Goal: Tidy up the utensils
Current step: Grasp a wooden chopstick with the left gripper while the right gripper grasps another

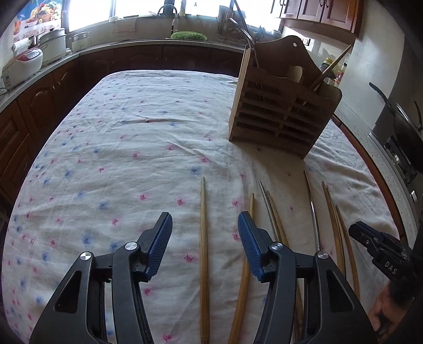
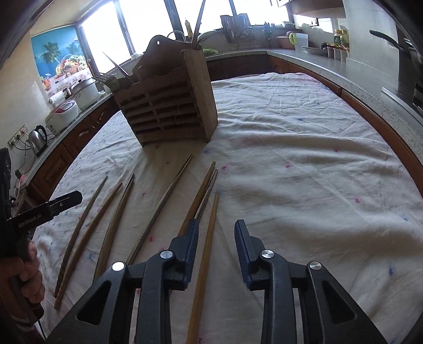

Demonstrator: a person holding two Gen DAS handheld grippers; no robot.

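Loose chopsticks [image 2: 156, 209] are lying side by side on the flowered cloth [image 1: 119, 148], just in front of the wooden slatted holder [image 1: 280, 113]; most are pale wood, and at least one [image 1: 313, 211] is shining like metal. The holder is standing upright on the cloth with a few utensil handles sticking out of its top.

One wooden chopstick [image 1: 204, 251] is lying between the jaws of the left gripper [image 1: 205, 238], which are standing apart with the blue pads clear of it. Another chopstick [image 2: 206, 254] is lying between the jaws of the right gripper [image 2: 216, 251], also apart and not pressing on it.

The cloth is covering the counter the holder is standing on. Behind the holder, brown cabinets are running under a grey worktop, with a sink tap [image 1: 169, 13], a green basket [image 1: 188, 35], a rice cooker [image 1: 25, 62] and bright windows.

The near ends of the chopsticks are running out of view under the grippers, and what is standing inside the holder is hard to make out.
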